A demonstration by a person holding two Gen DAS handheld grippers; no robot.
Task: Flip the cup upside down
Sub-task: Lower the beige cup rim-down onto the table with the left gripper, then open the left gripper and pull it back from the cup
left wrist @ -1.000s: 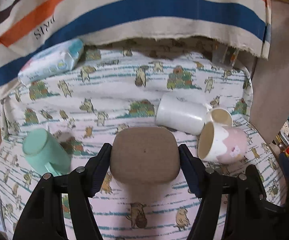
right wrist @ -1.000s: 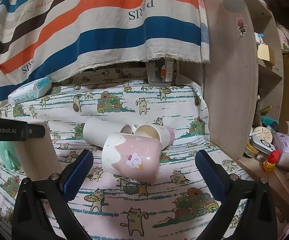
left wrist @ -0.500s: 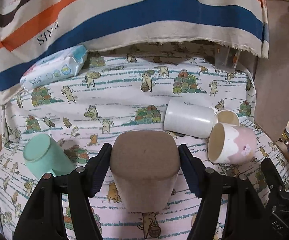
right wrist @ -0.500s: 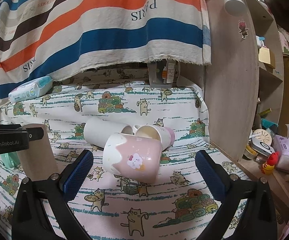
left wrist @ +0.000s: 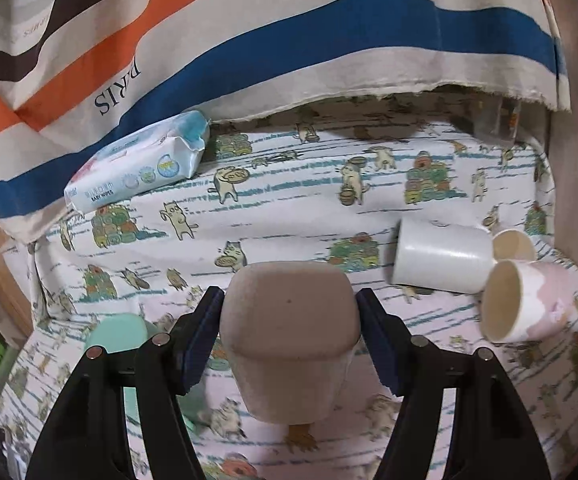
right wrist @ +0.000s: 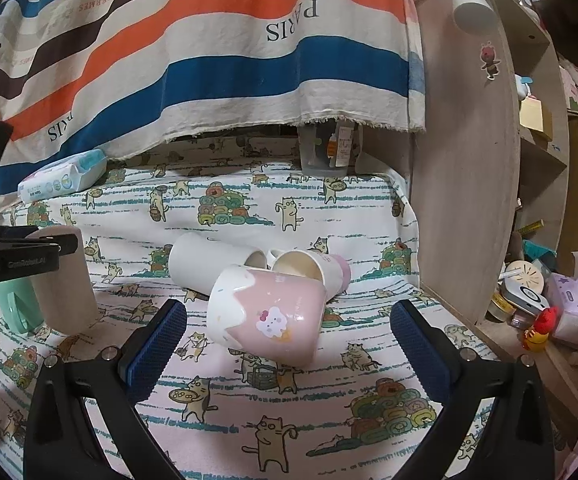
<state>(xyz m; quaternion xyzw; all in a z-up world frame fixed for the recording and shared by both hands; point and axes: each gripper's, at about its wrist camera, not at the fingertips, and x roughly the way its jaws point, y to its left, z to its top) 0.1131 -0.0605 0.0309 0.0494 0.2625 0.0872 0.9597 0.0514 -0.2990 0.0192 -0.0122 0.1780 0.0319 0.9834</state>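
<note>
My left gripper (left wrist: 289, 340) is shut on a beige-brown cup (left wrist: 289, 332), upside down with its flat base up; in the right wrist view the cup (right wrist: 65, 280) stands on the cloth at the left. My right gripper (right wrist: 289, 344) is open and empty, just in front of a pink-and-white cup (right wrist: 267, 316) lying on its side. That cup (left wrist: 525, 304) shows its open mouth in the left wrist view. A white cup (right wrist: 213, 260) and a cream-and-pink cup (right wrist: 313, 268) lie on their sides behind it.
A mint-green cup (left wrist: 117, 332) sits left of the beige cup. A pack of baby wipes (left wrist: 137, 168) lies at the back left under a striped hanging cloth (right wrist: 209, 60). A wooden shelf panel (right wrist: 465, 160) bounds the right side, with clutter beyond.
My left gripper has tilted and lowered the beige cup, so its base points up and it stands on the cloth. The right gripper has stayed open, nearly still.
</note>
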